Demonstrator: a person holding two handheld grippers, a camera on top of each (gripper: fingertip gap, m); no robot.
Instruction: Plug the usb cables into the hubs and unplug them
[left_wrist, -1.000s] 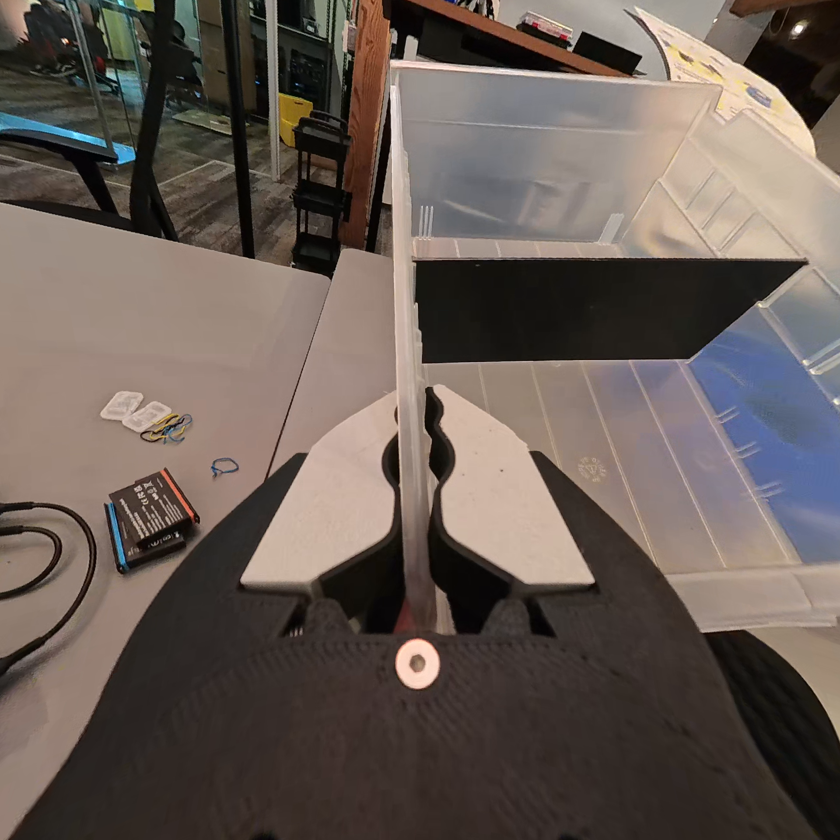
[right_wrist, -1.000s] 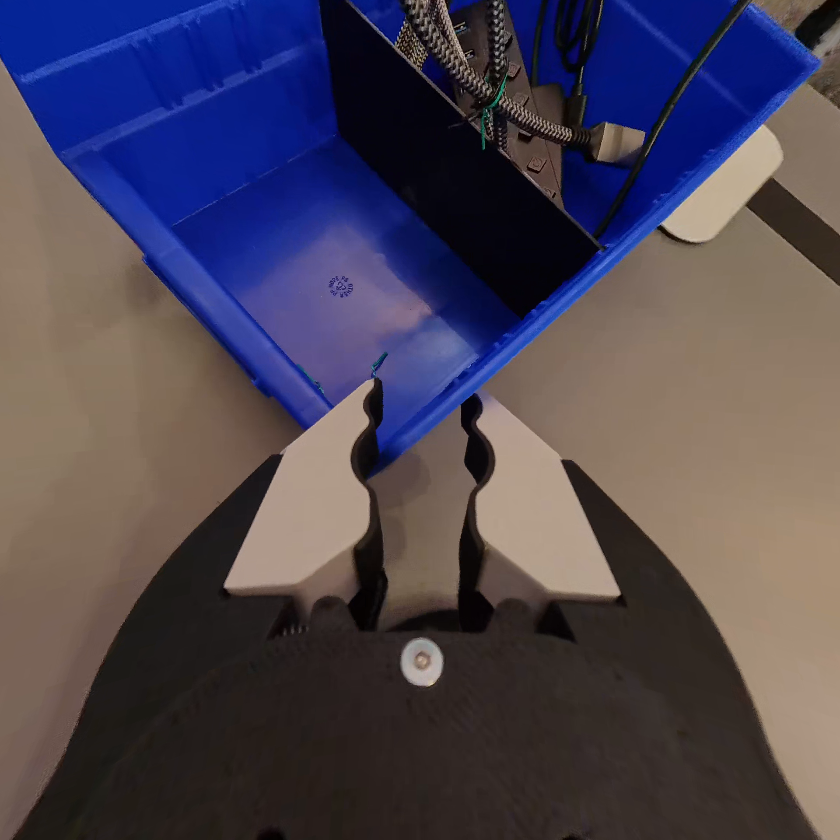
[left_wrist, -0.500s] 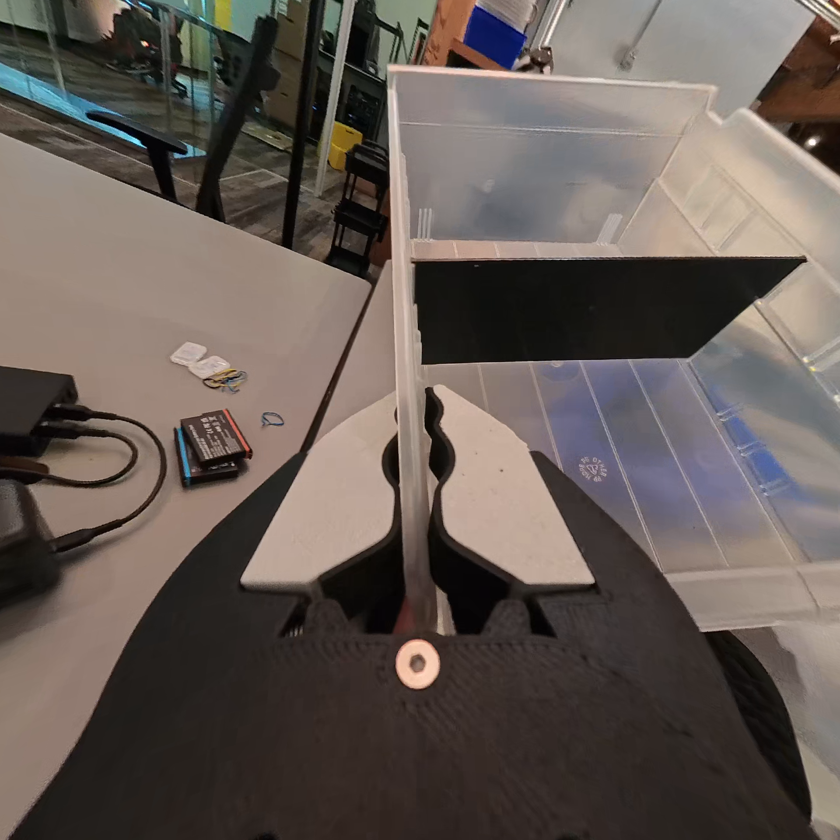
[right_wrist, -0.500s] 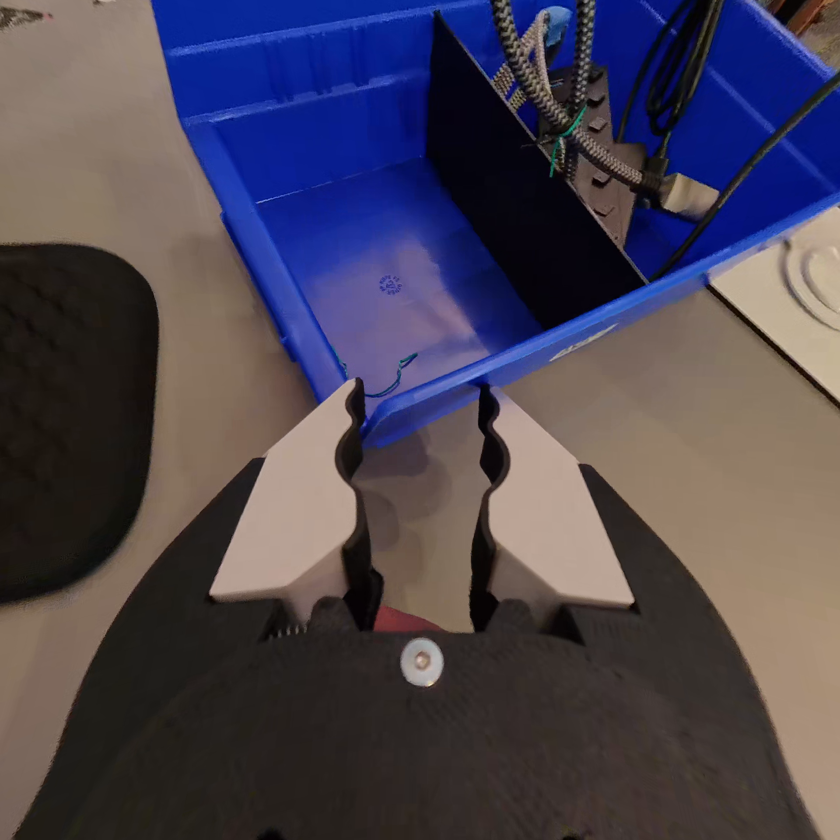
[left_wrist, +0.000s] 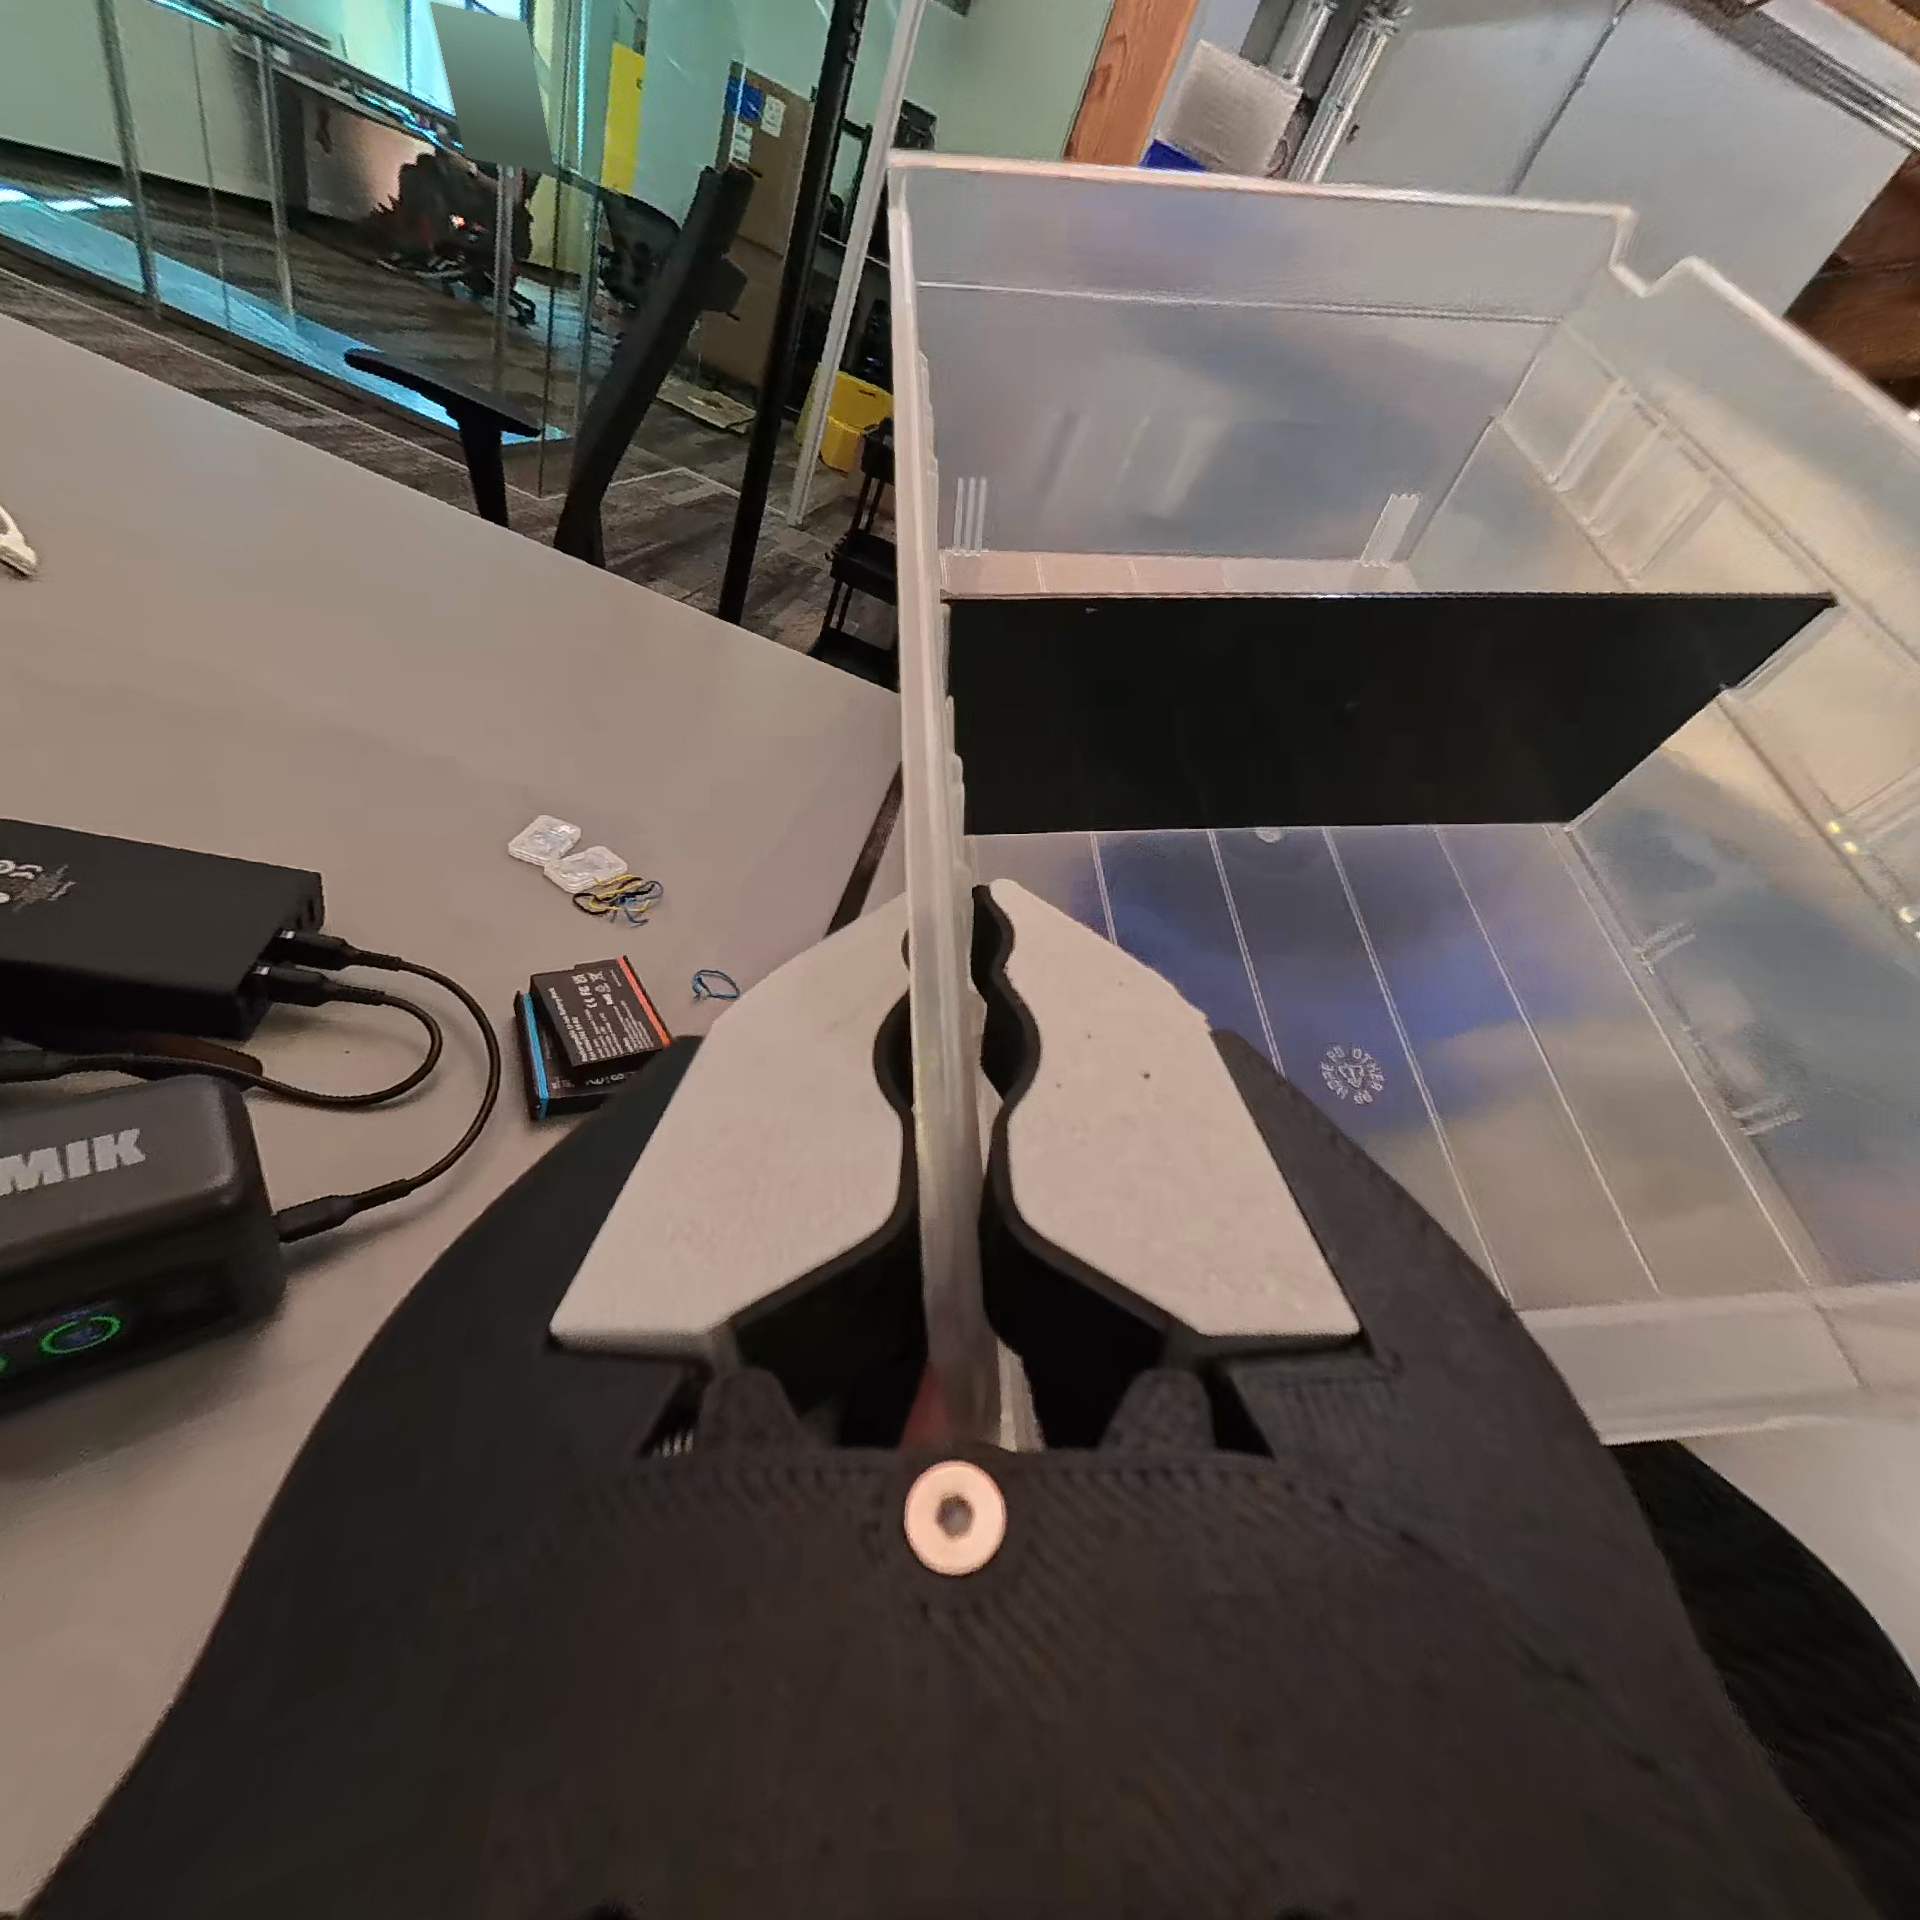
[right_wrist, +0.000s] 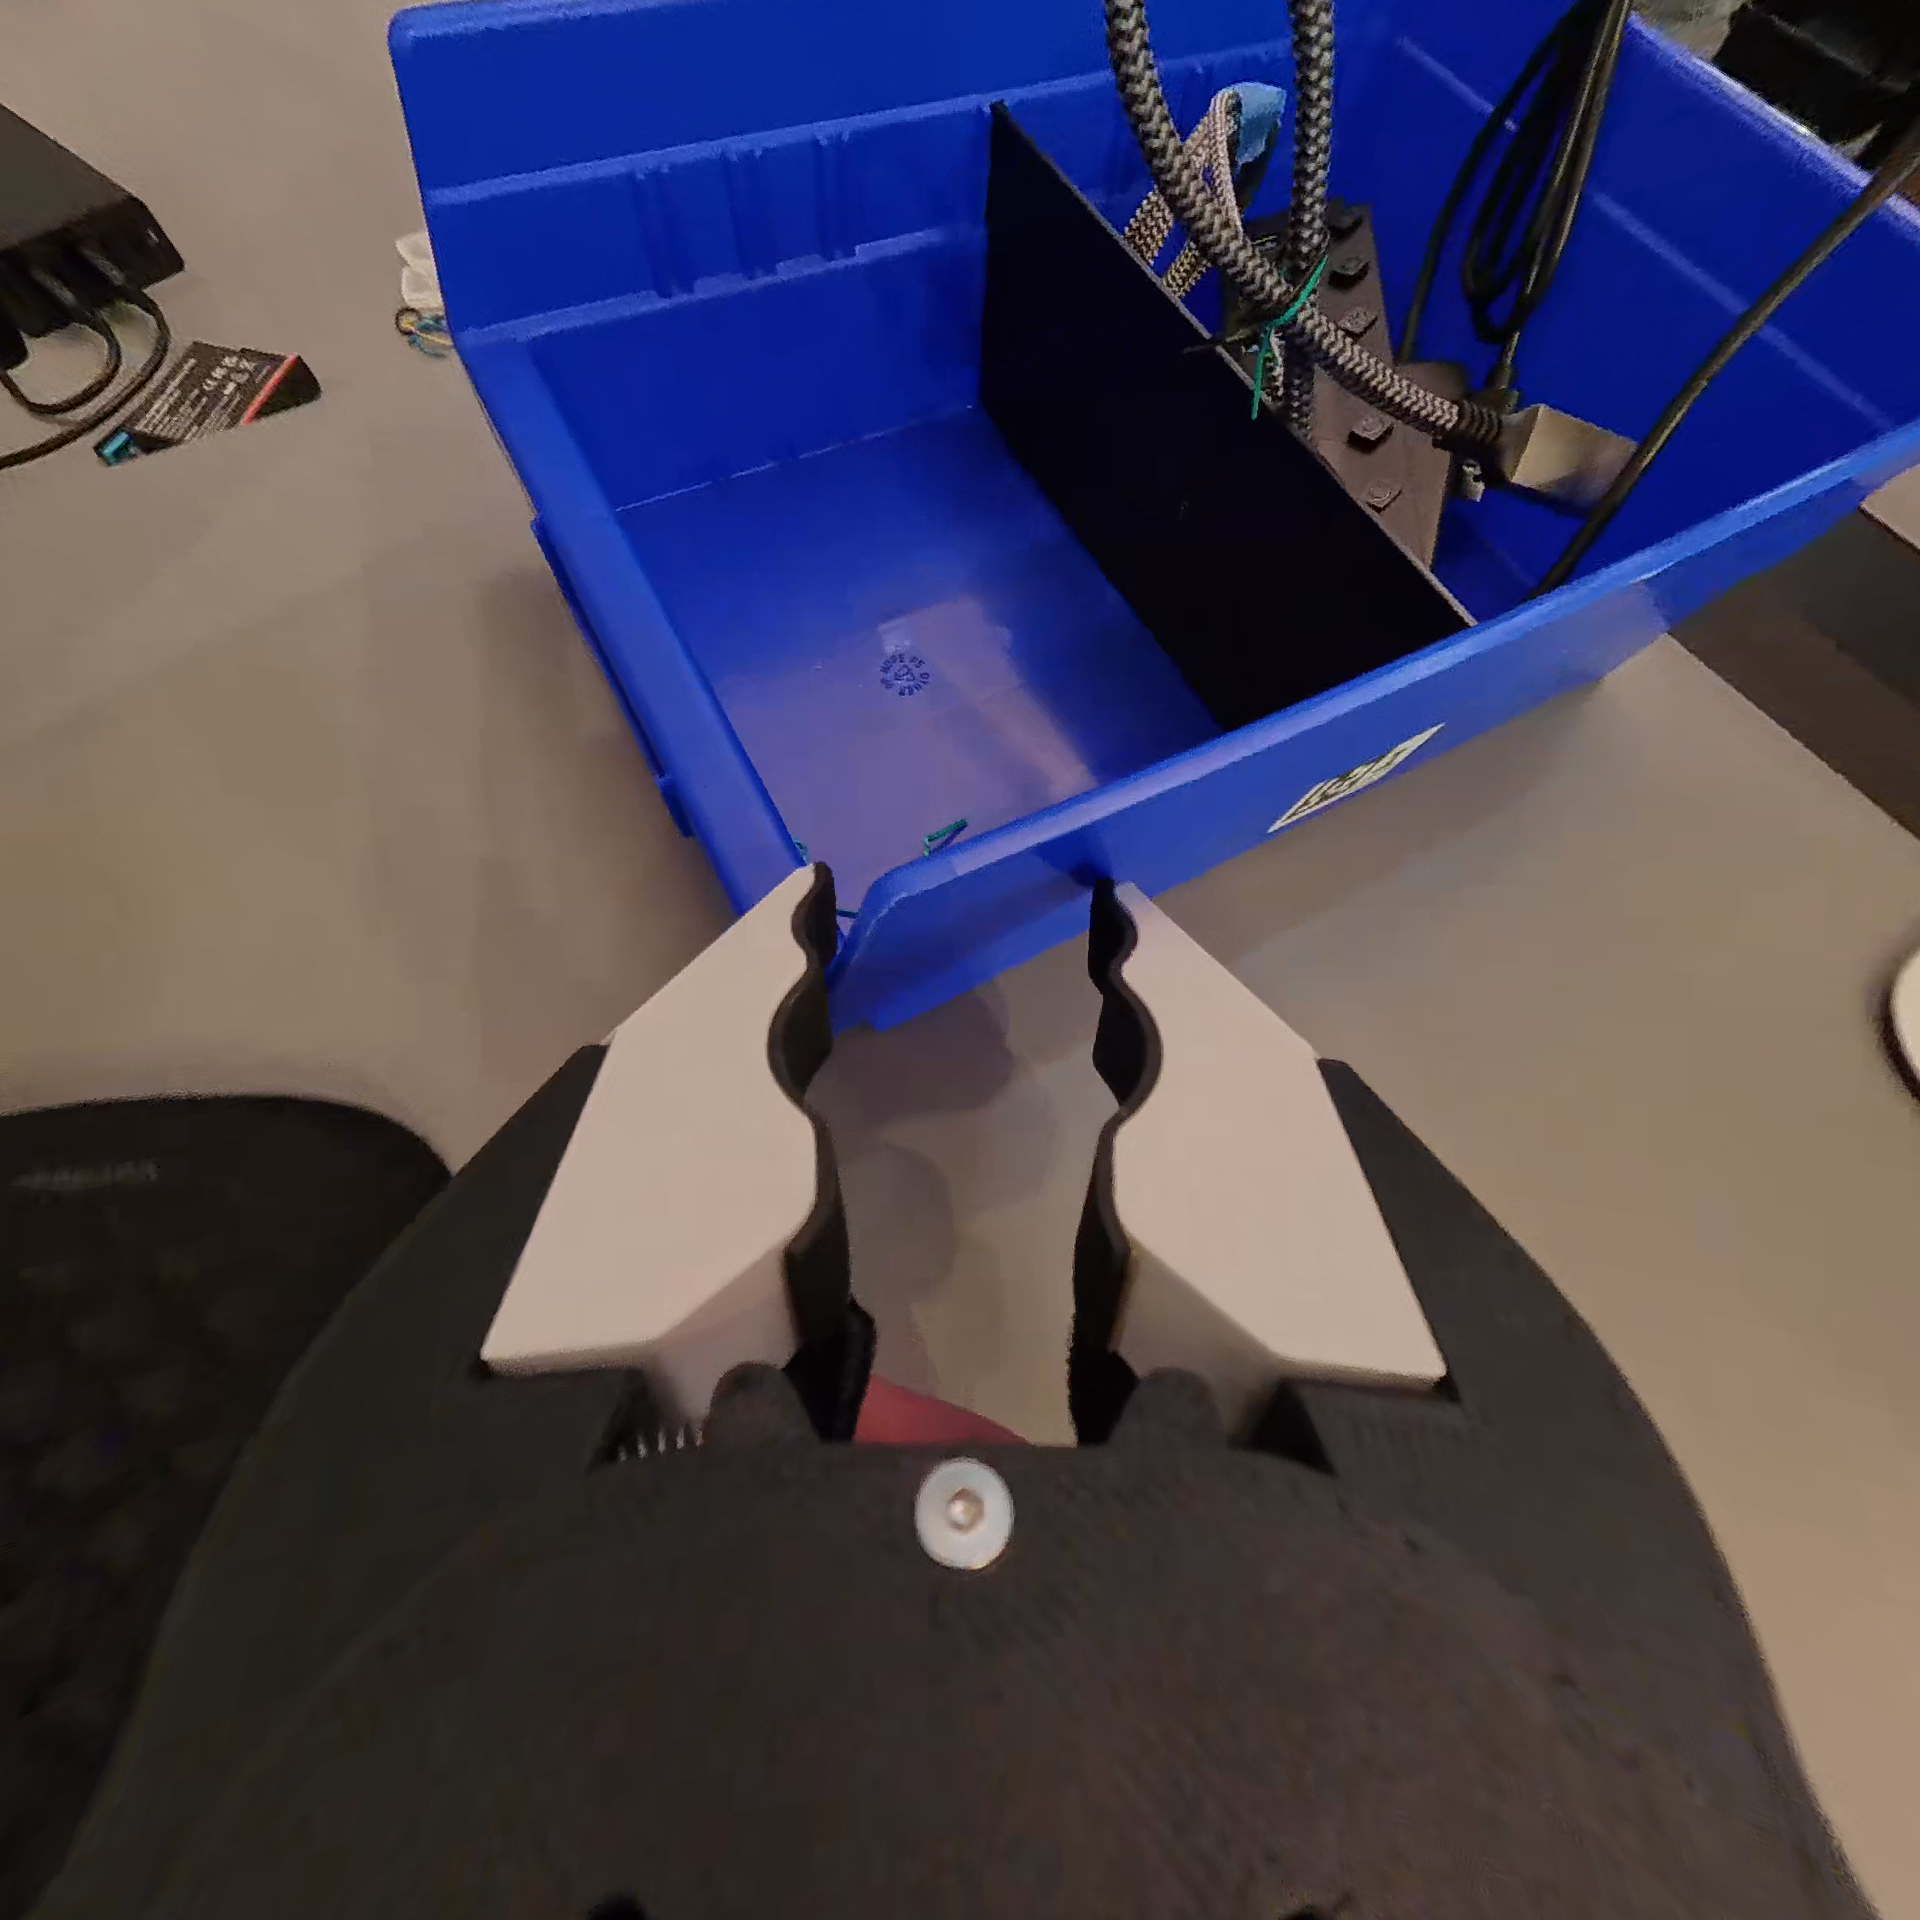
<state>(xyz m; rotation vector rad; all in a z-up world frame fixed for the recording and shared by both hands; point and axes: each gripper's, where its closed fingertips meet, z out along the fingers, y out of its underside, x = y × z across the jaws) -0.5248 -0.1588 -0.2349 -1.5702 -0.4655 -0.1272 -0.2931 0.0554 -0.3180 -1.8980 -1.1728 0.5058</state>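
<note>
My left gripper (left_wrist: 945, 904) is shut on the thin left wall (left_wrist: 925, 623) of a clear plastic bin (left_wrist: 1247, 364), which has a black divider (left_wrist: 1351, 717) across it and nothing inside. My right gripper (right_wrist: 961, 894) is open and empty, its fingertips at the near corner of a blue bin (right_wrist: 1351, 717). Behind the blue bin's black divider (right_wrist: 1143, 468) lie a black USB hub (right_wrist: 1371, 416), braided cables (right_wrist: 1174, 177), a silver plug (right_wrist: 1558, 447) and a thin black cable (right_wrist: 1714, 353). The blue bin's near compartment holds only small wire ties.
On the grey table left of the clear bin are a black charger box (left_wrist: 135, 925) with cables plugged in, a black power bank (left_wrist: 114, 1195), two camera batteries (left_wrist: 597, 1023) and rubber bands (left_wrist: 618, 896). A black pad (right_wrist: 156, 1299) lies left of my right gripper. There is about 35 cm between the tips of the two grippers.
My right gripper has drawn back from the blue bin's corner and its jaws have spread wider. My left gripper, still gripping the clear bin's wall, has swung so that more of the table's left side shows.
</note>
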